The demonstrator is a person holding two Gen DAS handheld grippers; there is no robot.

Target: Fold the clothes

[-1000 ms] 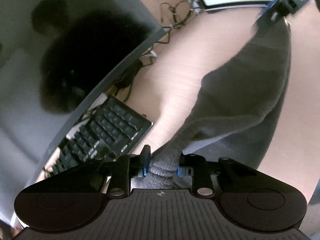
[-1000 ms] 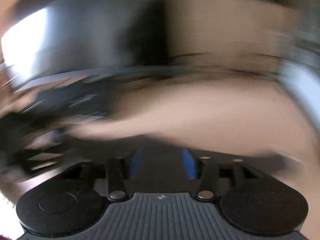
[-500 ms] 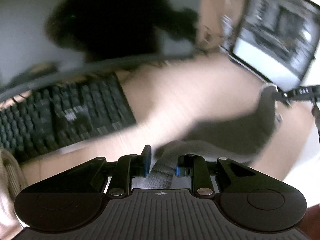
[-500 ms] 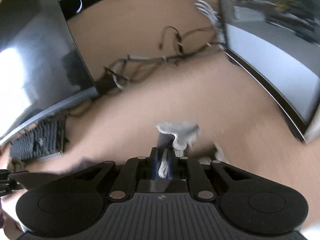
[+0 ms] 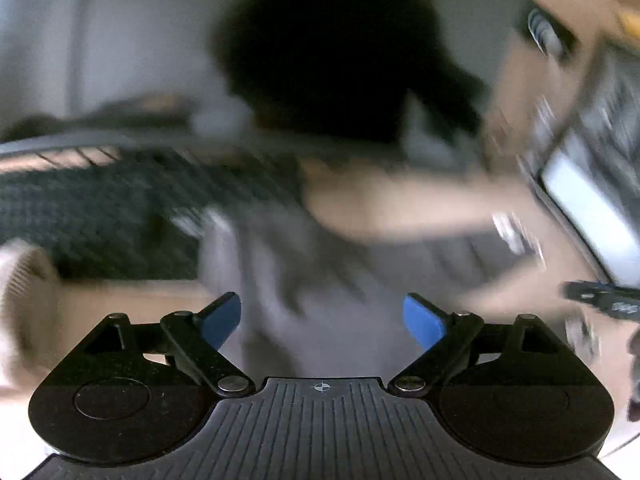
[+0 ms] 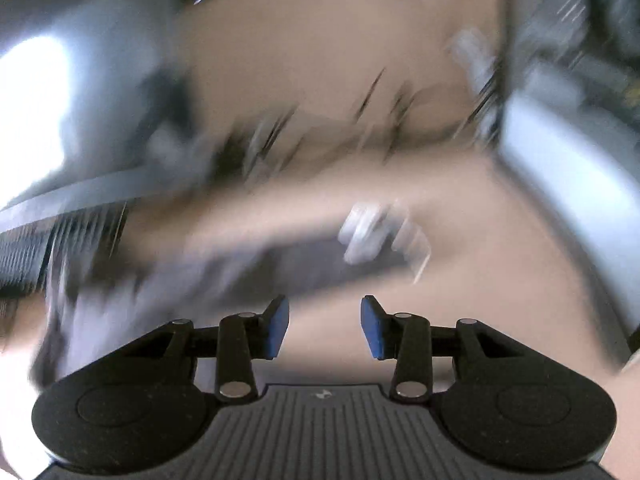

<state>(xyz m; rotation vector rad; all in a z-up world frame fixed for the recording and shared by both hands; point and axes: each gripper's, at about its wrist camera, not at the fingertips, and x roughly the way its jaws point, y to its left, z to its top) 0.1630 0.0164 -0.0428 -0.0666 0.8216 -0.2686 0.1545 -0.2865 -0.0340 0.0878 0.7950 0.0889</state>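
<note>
Now both tongs opening, cloth (image 5: 320, 280) free.

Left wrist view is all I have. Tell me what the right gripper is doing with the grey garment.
Observer: The right gripper grips nothing; its jaws are opening, with only bare desk between the blue pads.
Operator: Say where the grey garment lies from there.
Observer: The grey garment lies on the desk ahead and to the left of that gripper, clear of its pads.
Operator: Report anything pale on it.
Observer: A whitish patch shows at the garment's far right end; the blur hides what it is.
</note>
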